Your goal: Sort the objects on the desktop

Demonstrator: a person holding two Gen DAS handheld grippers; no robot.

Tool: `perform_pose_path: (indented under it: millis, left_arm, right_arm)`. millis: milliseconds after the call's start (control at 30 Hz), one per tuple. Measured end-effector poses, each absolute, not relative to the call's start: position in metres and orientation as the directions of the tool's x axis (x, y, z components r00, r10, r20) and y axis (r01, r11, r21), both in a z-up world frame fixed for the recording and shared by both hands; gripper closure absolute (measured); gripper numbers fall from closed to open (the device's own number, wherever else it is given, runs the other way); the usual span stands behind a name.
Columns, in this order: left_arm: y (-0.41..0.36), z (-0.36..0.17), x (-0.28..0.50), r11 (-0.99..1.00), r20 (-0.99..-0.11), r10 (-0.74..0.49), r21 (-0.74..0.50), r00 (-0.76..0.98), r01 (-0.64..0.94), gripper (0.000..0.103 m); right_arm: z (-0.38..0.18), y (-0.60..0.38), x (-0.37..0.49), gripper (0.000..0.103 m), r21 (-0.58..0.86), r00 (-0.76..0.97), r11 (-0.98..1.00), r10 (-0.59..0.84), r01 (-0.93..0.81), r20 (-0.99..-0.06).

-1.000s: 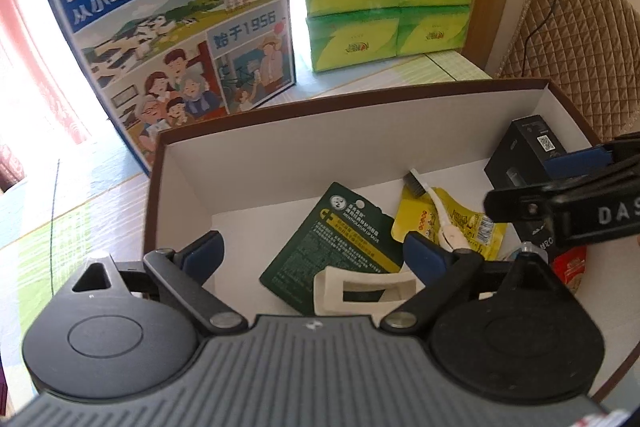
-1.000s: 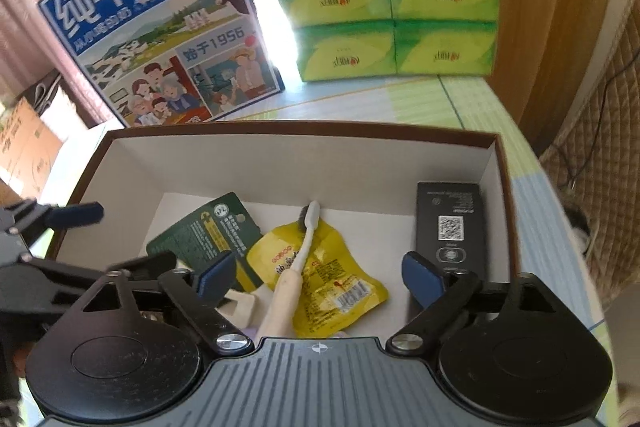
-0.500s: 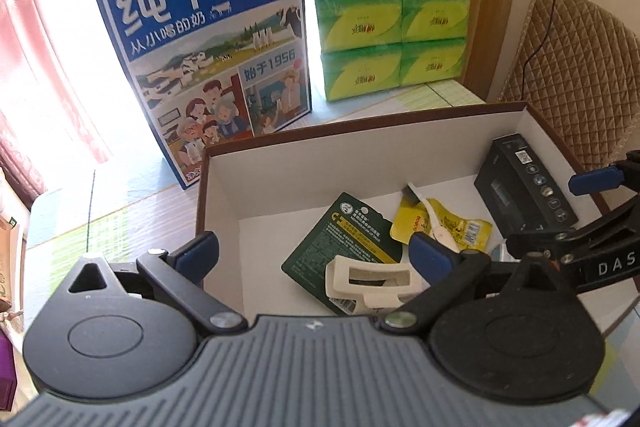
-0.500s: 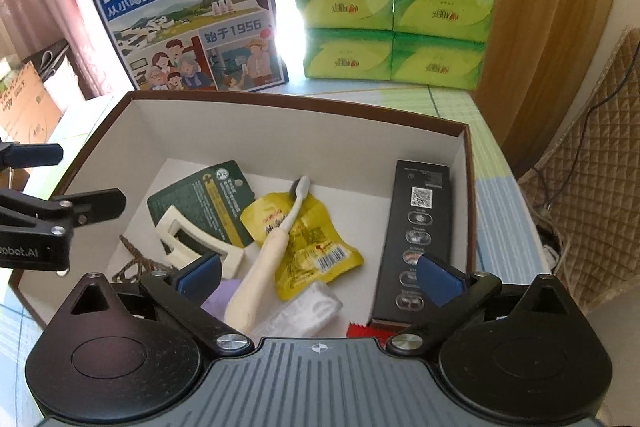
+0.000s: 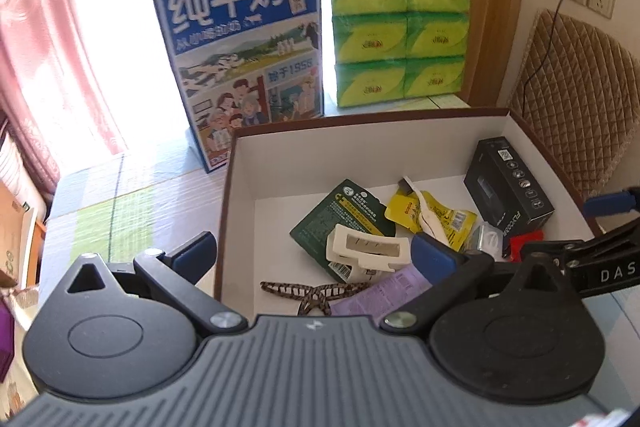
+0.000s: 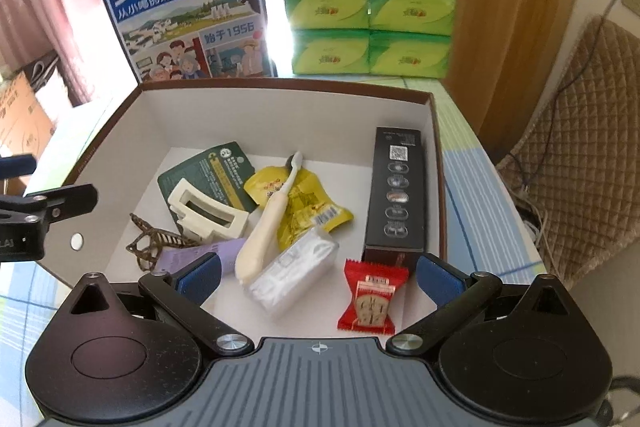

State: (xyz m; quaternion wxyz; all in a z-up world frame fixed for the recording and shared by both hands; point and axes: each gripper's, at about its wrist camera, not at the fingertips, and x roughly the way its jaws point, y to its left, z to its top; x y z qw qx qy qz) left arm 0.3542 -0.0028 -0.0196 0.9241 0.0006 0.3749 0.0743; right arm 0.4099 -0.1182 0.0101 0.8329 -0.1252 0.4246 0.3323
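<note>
Left gripper above box near-left corner, jaws apart, empty, white hair clip between jaws, right gripper over near edge, jaws apart, red snack packet between.

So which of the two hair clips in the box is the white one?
The chunky rectangular claw clip lying on the green packet; the other is thin, brown and patterned.
</note>
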Motion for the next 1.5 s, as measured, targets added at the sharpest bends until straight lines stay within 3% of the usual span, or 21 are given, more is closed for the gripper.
perform_pose_path:
  millis: [733, 1500]
  left_arm:
    - [-0.007, 0.019, 0.266, 0.972, -0.696, 0.185, 0.025, 0.694, -0.234, 0.001]
    - [-0.010, 0.021, 0.209, 0.983, -0.703, 0.142, 0.015, 0.697, -0.185, 0.001]
  right_arm:
    - [0.046, -0.151, 0.342, 0.002, 0.062, 0.492, 0.782, 0.449, -0.620, -0.746]
    - [0.052, -0.161, 0.270, 0.002, 0.025, 0.530, 0.790, 0.435, -0.613, -0.728]
